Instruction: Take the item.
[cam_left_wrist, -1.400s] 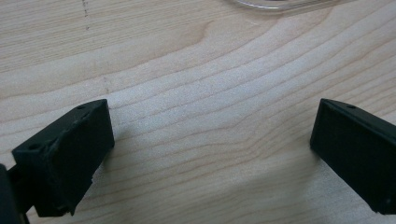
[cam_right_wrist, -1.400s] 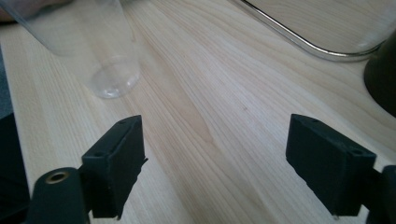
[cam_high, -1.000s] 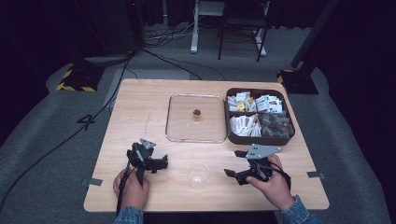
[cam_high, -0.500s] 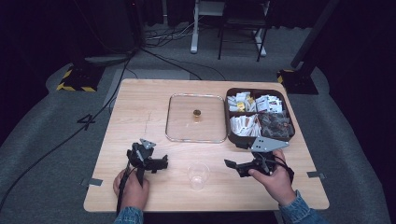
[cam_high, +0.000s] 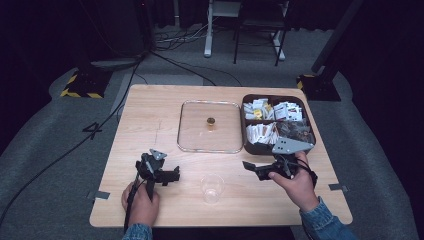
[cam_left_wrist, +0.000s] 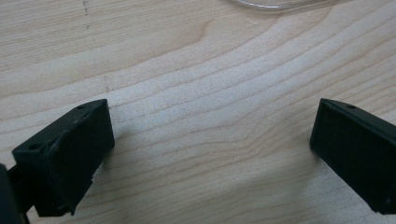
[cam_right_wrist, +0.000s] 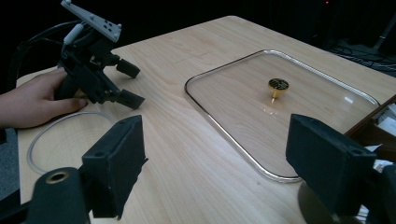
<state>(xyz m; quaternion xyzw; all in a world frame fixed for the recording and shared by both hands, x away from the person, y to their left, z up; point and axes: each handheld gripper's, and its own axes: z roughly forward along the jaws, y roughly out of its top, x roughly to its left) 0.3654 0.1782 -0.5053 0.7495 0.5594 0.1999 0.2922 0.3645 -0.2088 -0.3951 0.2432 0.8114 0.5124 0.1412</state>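
Currently my right gripper (cam_high: 251, 167) hovers released, low right in the high view, beside the small clear plastic cup (cam_high: 211, 187) at bottom centre of the desk (cam_high: 150, 120). Light, thin-walled, crushable, I judge: pinch its rim gently. My left gripper (cam_high: 172, 175) gapes too.

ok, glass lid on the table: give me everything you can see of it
The lid is a clear, rounded-rectangle glass pane with a thin shiny rim and a small gold knob at its centre. It lies flat, knob up, on the wooden table, just left of the brown box; whether they touch is unclear. Nothing grips it: both grippers are nearer the person. The right gripper view shows it ahead between that gripper's open fingers.
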